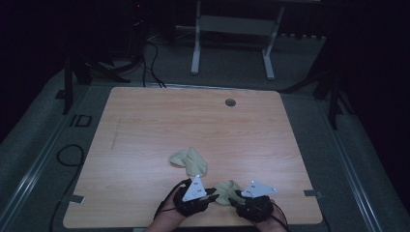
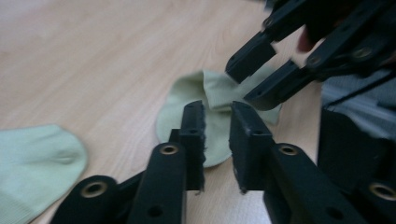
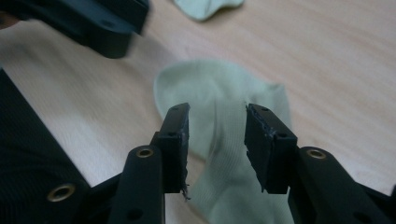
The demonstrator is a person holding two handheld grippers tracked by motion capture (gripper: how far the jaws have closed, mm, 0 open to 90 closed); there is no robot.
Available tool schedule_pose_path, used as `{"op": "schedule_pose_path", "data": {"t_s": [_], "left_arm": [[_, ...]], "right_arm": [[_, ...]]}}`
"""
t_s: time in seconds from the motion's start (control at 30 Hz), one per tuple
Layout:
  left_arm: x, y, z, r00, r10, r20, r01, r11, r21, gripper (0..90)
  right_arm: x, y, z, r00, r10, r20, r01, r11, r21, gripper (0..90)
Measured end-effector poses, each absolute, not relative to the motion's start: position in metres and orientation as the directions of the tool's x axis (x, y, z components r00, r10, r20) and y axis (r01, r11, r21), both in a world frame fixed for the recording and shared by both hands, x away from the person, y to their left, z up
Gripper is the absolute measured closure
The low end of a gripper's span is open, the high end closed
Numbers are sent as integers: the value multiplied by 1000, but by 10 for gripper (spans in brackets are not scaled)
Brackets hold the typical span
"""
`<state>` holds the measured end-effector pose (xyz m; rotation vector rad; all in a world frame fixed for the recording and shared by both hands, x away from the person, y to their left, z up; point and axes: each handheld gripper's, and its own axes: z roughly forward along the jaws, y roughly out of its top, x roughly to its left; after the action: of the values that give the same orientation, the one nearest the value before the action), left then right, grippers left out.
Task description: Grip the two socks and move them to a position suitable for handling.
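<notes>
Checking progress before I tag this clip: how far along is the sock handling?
Done: nothing visibly finished; both socks lie loose on the table. In hand: the left gripper and right gripper both sit at the near sock, jaws straddling its fabric with a gap, no grip yet. Left: the far sock lies apart and untouched; pairing or folding presumably remains.

**One marking readable beside the table**

The letters "ID" stand in dark strokes on the grey floor surface just left of the wooden table — the only legible text in the high view. The grey three-cornered plates atop the grippers carry small dark marks — too small to read. Neither gripper view offers any lettering, label, brand or number on the socks, the jaws or the tabletop.
</notes>
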<state>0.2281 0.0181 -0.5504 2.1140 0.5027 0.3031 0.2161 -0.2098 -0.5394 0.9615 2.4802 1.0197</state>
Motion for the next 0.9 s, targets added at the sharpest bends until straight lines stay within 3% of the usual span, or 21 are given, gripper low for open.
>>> {"op": "schedule_pose_path", "data": {"t_s": [0.27, 0.47, 0.6, 0.67, 0.9], "left_arm": [[241, -3, -570, 893, 447, 58, 262, -619, 741, 834], [243, -1, -571, 887, 459, 51, 276, -616, 738, 834], [245, 2, -572, 886, 463, 27, 292, -602, 743, 834], [247, 3, -572, 886, 464, 22, 295, -599, 744, 834], [250, 4, -573, 890, 456, 21, 290, -600, 745, 839]], "right_arm": [[216, -210, -554, -752, 659, -5, 487, 561, 669, 649], [214, -211, -560, -765, 644, -7, 484, 582, 653, 671], [213, -209, -560, -770, 637, -42, 464, 603, 649, 752], [211, -205, -558, -779, 623, -66, 449, 628, 636, 839], [216, -215, -531, -767, 641, -6, 452, 548, 703, 848]]}}
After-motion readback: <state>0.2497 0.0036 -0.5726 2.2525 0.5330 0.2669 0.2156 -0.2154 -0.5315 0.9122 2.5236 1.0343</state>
